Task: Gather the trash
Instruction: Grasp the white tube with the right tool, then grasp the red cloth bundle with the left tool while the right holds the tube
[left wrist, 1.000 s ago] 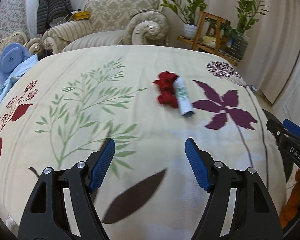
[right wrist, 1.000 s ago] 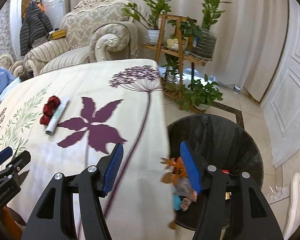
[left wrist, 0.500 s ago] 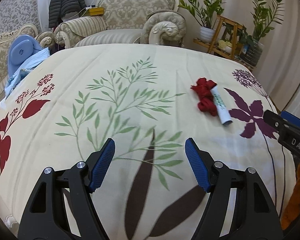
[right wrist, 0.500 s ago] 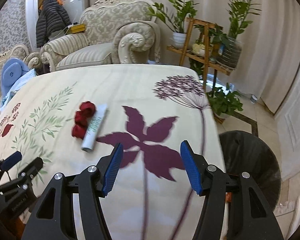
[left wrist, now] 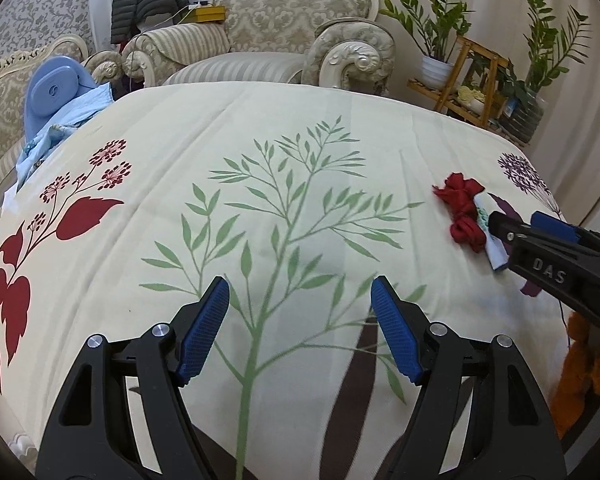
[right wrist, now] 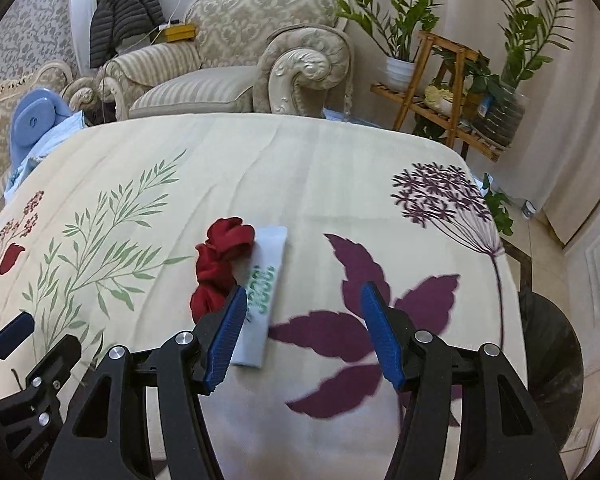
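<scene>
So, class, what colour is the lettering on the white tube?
Green, on the white tube; clearest in the right wrist view.

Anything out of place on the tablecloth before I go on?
Yes: a crumpled red cloth and a white tube with green print lie side by side, touching, on the floral tablecloth. Nothing looks spilled or damaged.

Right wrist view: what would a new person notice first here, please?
A crumpled red cloth and a white tube with green print lie touching on the flowered tablecloth, just ahead of the right gripper. Its jaws are closing with nothing between them. A dark bin stands past the table's right edge.
</scene>
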Motion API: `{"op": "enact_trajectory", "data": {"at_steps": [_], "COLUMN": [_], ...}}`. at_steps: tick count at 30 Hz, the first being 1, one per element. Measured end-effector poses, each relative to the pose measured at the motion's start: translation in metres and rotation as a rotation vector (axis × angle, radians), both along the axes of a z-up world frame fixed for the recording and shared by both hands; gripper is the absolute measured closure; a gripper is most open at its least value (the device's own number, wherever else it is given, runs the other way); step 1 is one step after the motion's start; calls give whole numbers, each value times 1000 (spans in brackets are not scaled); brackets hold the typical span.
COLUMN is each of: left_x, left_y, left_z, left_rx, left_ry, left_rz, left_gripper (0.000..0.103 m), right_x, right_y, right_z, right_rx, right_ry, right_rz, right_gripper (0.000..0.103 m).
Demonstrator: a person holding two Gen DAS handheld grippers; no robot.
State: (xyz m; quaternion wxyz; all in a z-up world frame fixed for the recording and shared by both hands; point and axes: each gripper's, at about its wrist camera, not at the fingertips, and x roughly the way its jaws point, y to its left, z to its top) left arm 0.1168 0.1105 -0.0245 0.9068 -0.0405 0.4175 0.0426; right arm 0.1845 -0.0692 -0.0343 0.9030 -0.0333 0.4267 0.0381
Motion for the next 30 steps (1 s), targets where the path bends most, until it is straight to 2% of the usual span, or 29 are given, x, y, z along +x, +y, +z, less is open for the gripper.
{"op": "enact_trajectory", "data": {"at_steps": [6, 11, 19, 30], "left_x": [5, 9, 17, 35], "left_y": [2, -2, -22, -73], "left_z": [-1, -1, 0, 0], "left_rx": [-2, 2, -15, -13], "left_ry": [2, 2, 3, 6], "left_rz": [-3, -11, -41, -122], "left_gripper": [31, 31, 31, 31], "right_x": [7, 6, -5, -14], "right_y": [8, 6, -21, -59], "right_z": [-8, -9, 0, 4], "right_rx": [-18, -17, -25, -24], "right_ry": [32, 40, 10, -7], "right_rz": [20, 40, 2, -46], "right_gripper": [63, 84, 84, 84]}}
